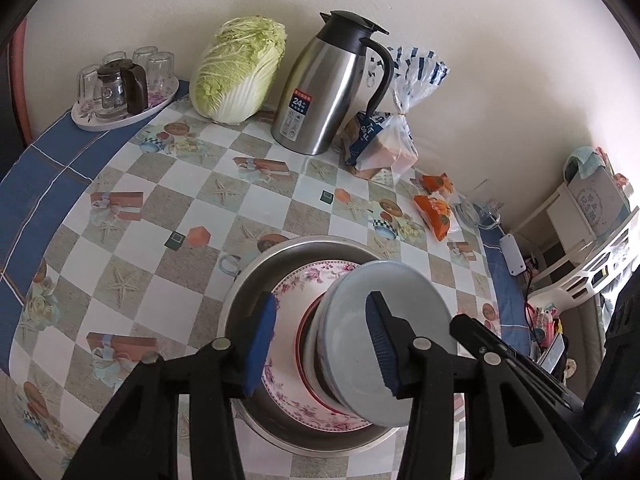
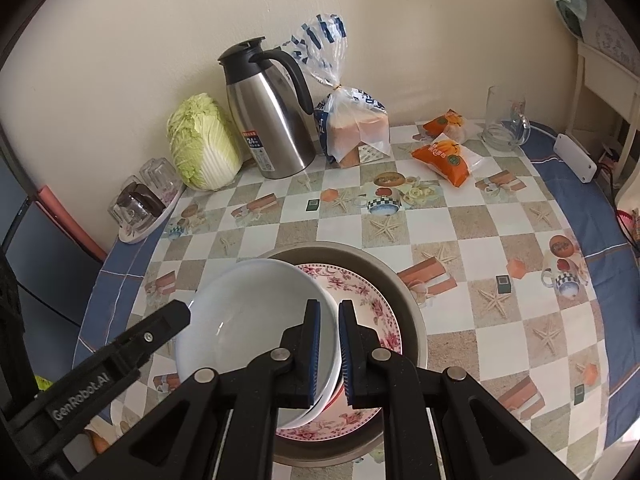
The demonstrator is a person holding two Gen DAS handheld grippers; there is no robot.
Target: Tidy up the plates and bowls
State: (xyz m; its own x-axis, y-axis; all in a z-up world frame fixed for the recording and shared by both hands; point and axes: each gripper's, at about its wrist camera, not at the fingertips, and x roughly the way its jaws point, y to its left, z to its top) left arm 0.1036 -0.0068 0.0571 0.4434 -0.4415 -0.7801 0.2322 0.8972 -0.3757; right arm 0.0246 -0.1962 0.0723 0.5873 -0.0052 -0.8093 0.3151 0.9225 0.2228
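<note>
A pale blue-white bowl (image 1: 408, 312) (image 2: 248, 320) sits on top of a red-rimmed bowl (image 1: 306, 332). Both rest on a pink floral plate (image 1: 296, 280) (image 2: 372, 300) inside a metal basin (image 1: 256, 276) (image 2: 404, 296) near the table's front. My left gripper (image 1: 322, 344) is open and straddles the bowl's left wall, one pad outside and one over the inside, with neither touching it. My right gripper (image 2: 330, 348) has the bowl's right rim in its narrow gap, and the pads stand slightly off it. One left finger (image 2: 160, 330) shows beside the bowl's left rim.
Along the wall stand a napa cabbage (image 1: 236, 72), a steel thermos jug (image 1: 324, 88) and a bagged loaf (image 1: 380, 140). Orange snack packets (image 2: 444, 156), a glass mug (image 2: 504, 120) and a white adaptor (image 2: 576, 158) lie right; a tray of glasses (image 1: 120, 88) sits left.
</note>
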